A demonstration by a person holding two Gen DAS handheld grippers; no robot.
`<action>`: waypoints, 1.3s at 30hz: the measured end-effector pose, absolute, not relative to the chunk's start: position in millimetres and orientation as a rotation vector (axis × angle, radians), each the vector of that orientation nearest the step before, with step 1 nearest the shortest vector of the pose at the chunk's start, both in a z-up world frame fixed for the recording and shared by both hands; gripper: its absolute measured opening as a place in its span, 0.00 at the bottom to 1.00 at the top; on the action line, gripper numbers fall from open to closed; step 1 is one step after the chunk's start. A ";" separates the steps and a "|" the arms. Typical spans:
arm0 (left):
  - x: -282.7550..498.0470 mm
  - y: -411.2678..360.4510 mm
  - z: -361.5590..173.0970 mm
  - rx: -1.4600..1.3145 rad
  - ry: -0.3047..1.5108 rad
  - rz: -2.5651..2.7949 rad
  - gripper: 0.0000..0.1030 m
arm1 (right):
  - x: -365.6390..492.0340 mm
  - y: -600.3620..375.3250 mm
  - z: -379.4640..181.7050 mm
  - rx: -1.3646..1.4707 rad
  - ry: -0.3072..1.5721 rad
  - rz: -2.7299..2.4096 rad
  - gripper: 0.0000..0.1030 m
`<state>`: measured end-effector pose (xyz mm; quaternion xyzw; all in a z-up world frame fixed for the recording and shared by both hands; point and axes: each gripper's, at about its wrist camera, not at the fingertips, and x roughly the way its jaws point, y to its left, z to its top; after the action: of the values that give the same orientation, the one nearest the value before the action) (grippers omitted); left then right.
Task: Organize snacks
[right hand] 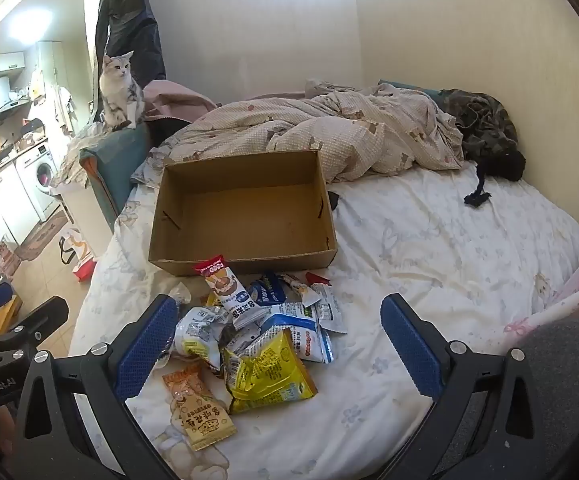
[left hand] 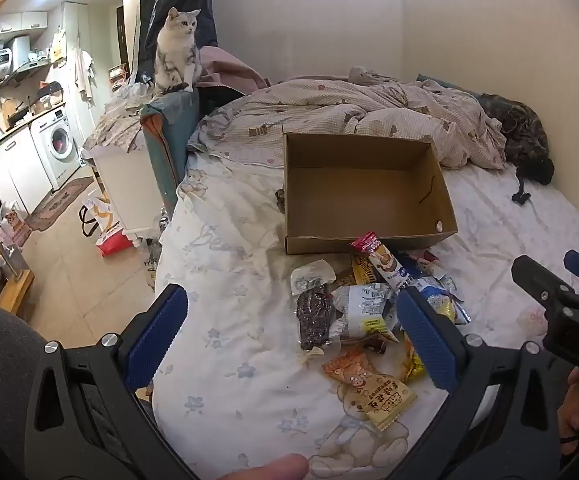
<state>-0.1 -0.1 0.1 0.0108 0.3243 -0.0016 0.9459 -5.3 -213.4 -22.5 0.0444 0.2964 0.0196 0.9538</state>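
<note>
Cardboard box (right hand: 245, 216) beyond snack pile (right hand: 257, 336), between right tool (right hand: 277, 344) pads.

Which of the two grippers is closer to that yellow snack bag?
Right. The yellow bag lies between the right gripper's open fingers; the left gripper hovers off to its side, the bag just beyond one finger.

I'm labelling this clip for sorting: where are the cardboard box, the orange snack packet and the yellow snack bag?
cardboard box (right hand: 245, 220): right wrist view, bare inside floor.
orange snack packet (right hand: 197, 408): right wrist view, middle of its printed front.
yellow snack bag (right hand: 267, 372): right wrist view, centre of its crinkled face.
</note>
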 end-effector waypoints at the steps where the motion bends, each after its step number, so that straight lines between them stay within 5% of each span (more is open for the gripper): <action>1: -0.6 -0.3 0.2 0.026 0.656 -0.002 1.00 | -5.8 -214.5 -22.3 0.101 0.590 0.039 1.00; 39: 4.0 1.1 -0.4 0.007 0.660 -0.003 1.00 | -4.3 -218.2 -20.8 0.092 0.599 0.019 1.00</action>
<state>4.0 1.1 -0.4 0.0032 0.3242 -0.0013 0.9460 -4.3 -218.2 -20.8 0.0451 0.2949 0.0093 0.9544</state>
